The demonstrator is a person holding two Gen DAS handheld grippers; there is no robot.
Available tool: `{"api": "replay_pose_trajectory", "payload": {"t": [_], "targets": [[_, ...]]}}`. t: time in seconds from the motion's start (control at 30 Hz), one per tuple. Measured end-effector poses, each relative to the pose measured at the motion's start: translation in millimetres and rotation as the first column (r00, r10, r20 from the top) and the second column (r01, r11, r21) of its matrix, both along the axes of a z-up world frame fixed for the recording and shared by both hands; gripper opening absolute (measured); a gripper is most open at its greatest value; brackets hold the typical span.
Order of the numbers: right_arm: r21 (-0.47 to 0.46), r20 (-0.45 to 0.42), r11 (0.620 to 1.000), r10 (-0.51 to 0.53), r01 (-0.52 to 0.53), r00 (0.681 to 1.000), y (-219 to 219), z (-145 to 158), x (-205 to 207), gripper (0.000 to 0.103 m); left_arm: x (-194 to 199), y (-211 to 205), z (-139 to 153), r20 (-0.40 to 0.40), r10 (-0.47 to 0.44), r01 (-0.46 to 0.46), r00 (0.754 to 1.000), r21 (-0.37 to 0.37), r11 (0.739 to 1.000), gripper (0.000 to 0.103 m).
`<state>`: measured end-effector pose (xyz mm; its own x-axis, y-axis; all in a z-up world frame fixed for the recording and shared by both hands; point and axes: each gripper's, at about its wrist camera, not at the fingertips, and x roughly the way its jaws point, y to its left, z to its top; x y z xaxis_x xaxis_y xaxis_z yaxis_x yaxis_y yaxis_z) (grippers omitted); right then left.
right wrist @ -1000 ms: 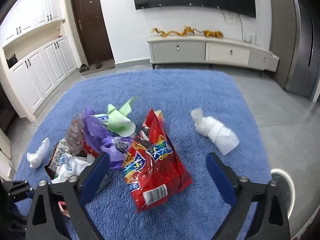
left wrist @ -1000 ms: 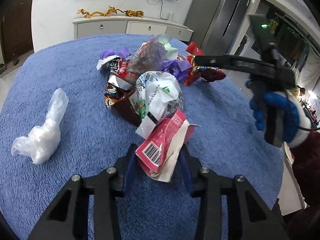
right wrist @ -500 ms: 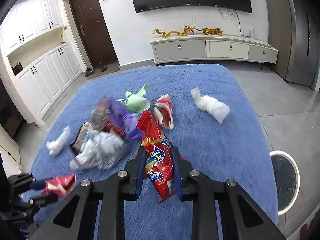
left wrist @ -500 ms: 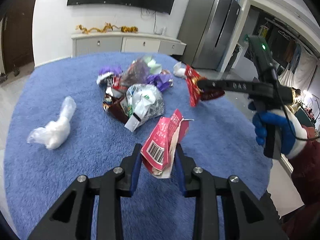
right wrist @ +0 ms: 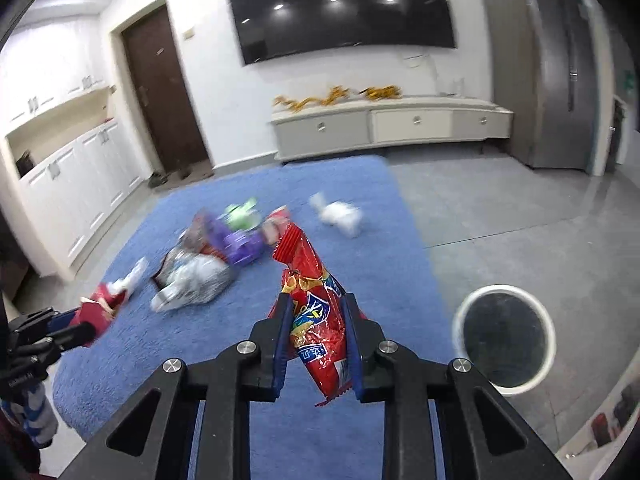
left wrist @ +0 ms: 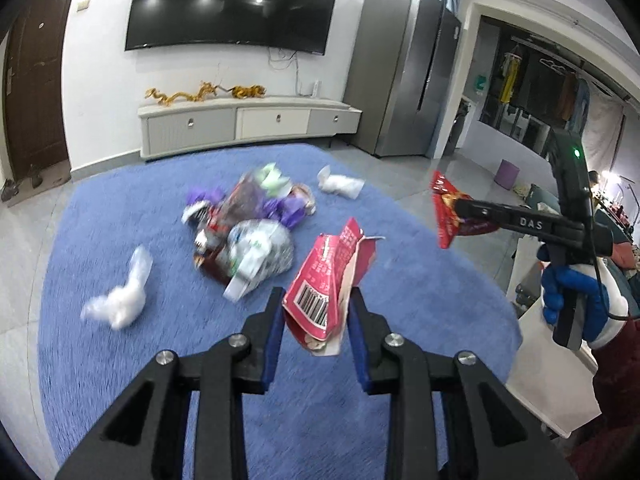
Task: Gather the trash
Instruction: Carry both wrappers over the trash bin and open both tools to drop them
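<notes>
Beside the blue rug (right wrist: 224,412), a white-rimmed bin (right wrist: 505,341) stands on grey floor right of the right gripper (right wrist: 317,322), clamped on a red bag (right wrist: 314,312), nearer than the left gripper (left wrist: 316,312), clamped on a pink wrapper (left wrist: 324,288).

This is a home, a living room. A large dark television (left wrist: 230,8) hangs on the far white wall, and below it stands a long low cabinet (left wrist: 244,124) with drawers, topped with golden dragon ornaments (left wrist: 200,92). A brown wooden door (right wrist: 160,92) stands at the far left, with shoes (right wrist: 168,176) on the floor by it, and white built-in cupboards (right wrist: 68,188) run along the left wall. A tall grey fridge (left wrist: 404,88) stands at the far right. Beyond it, a side room shows clothes on hangers (left wrist: 536,84). A blue rug (left wrist: 160,344) covers the grey tiled floor (right wrist: 520,208), with snack wrappers (left wrist: 248,220) scattered on it, and a round white bin (right wrist: 504,344) stands just beside the rug on the right.
</notes>
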<state>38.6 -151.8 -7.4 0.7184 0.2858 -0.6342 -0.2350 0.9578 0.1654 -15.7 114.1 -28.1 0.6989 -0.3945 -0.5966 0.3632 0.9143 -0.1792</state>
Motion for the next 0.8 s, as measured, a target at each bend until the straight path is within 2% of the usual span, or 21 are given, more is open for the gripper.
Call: {"api": "replay_pose_trajectory", "payload": {"t": [0.13,0.23,0.4,0.57,0.67,0.8], "targets": [[-0.003,0.033,0.994,-0.112,0.112,0.993,-48.9,15.4,-3.8,0.023,22.9,-32.5,24.9,0.022,-0.063,0.063,0.998,0.005,0.998,0.028],[0.010,0.033,0.977,-0.211,0.211,0.977,-92.1,19.5,-0.4,0.023,47.4,-65.8,36.9,0.017,-0.117,0.116,0.993,0.007,0.993,0.028],[0.039,0.005,0.942,-0.335,0.334,0.942,-150.7,10.6,18.9,0.023,106.5,-149.1,42.8,-0.038,-0.221,0.221,0.975,0.001,0.975,0.028],[0.069,-0.077,0.904,-0.417,0.422,0.906,-203.8,-28.0,56.8,0.023,169.7,-245.0,19.6,-0.123,-0.300,0.304,0.946,0.018,0.952,0.028],[0.082,-0.147,0.884,-0.446,0.460,0.883,-230.7,-61.6,83.6,0.023,212.7,-302.9,-9.9,-0.208,-0.322,0.336,0.924,0.034,0.941,0.028],[0.103,-0.231,0.863,-0.463,0.495,0.856,-261.5,-108.4,112.2,0.026,259.9,-352.9,-49.3,-0.325,-0.327,0.350,0.888,0.013,0.937,0.029]]}}
